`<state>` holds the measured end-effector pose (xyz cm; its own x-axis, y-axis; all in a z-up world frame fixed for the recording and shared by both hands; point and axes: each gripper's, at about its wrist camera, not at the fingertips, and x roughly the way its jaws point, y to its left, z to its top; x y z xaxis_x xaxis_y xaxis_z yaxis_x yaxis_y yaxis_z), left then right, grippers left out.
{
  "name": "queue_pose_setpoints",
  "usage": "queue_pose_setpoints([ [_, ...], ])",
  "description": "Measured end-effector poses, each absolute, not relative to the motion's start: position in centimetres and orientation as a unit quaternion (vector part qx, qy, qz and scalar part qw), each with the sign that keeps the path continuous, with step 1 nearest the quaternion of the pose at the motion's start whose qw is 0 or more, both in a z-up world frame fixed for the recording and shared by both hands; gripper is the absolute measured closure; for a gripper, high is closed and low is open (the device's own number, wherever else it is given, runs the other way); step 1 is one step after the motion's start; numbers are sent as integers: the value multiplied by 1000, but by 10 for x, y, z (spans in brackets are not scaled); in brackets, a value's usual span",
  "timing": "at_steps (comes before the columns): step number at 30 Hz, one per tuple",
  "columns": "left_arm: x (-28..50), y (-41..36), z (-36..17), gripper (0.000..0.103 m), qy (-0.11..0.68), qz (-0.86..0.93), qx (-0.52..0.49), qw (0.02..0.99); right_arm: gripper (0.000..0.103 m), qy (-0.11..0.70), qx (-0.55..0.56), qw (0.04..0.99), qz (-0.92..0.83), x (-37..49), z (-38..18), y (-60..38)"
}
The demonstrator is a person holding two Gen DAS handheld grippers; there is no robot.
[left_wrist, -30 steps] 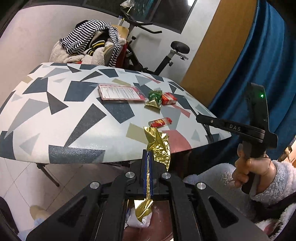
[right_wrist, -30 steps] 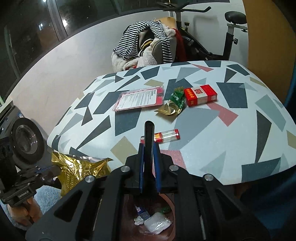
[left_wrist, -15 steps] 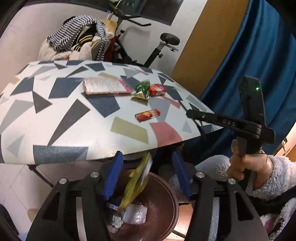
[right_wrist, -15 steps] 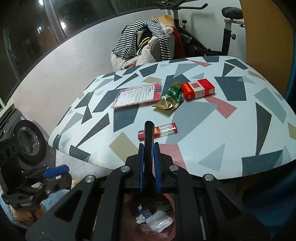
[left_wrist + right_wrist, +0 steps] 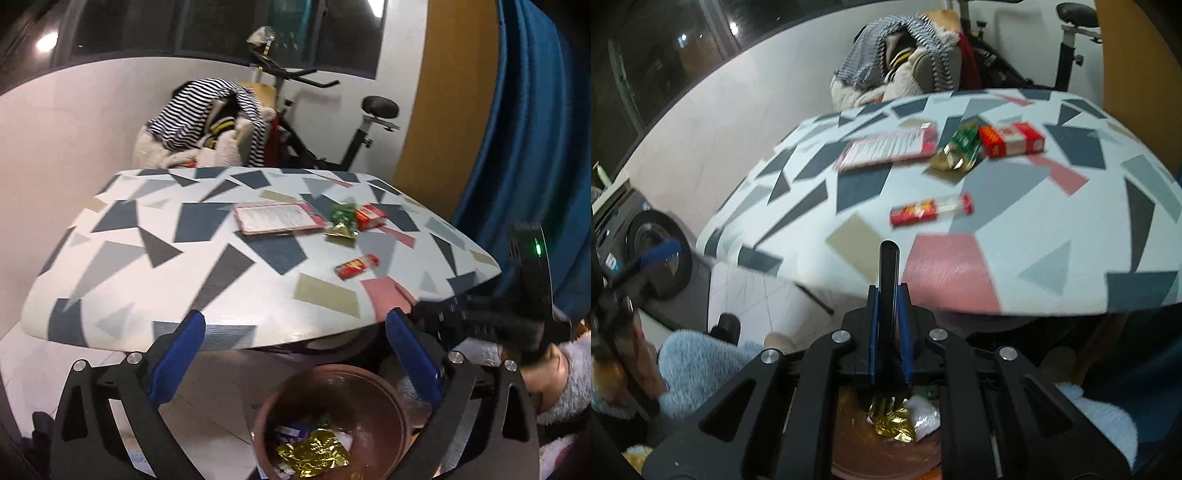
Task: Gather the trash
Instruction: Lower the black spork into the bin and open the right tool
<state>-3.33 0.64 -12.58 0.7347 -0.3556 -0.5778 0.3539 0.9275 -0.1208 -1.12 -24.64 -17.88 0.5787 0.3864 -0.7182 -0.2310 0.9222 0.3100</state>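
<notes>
Jaws on my left gripper (image 5: 295,354) are opening wide, nothing between them, tilted down over the brown bin (image 5: 332,380) just below the table's (image 5: 122,295) near edge. Crumpled gold foil wrapper (image 5: 314,456) lies inside the bin. On the tabletop, a pink card (image 5: 277,218) sits mid-surface, then a green-gold packet (image 5: 341,221), a red box (image 5: 369,216) and a red lighter (image 5: 356,266) nearer the front edge. My right gripper (image 5: 889,295), pitched down, is clamped on a black stick (image 5: 889,266).
</notes>
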Motion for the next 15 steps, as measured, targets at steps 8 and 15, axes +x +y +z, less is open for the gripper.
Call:
queue_pose_setpoints([
  [8,-43,14,-127,6,292,-151,8,944,89,449,36,868,207,-26,-208,-215],
  [15,-44,23,-132,6,300,-124,-1,946,89,456,7,862,223,-29,-220,-200],
])
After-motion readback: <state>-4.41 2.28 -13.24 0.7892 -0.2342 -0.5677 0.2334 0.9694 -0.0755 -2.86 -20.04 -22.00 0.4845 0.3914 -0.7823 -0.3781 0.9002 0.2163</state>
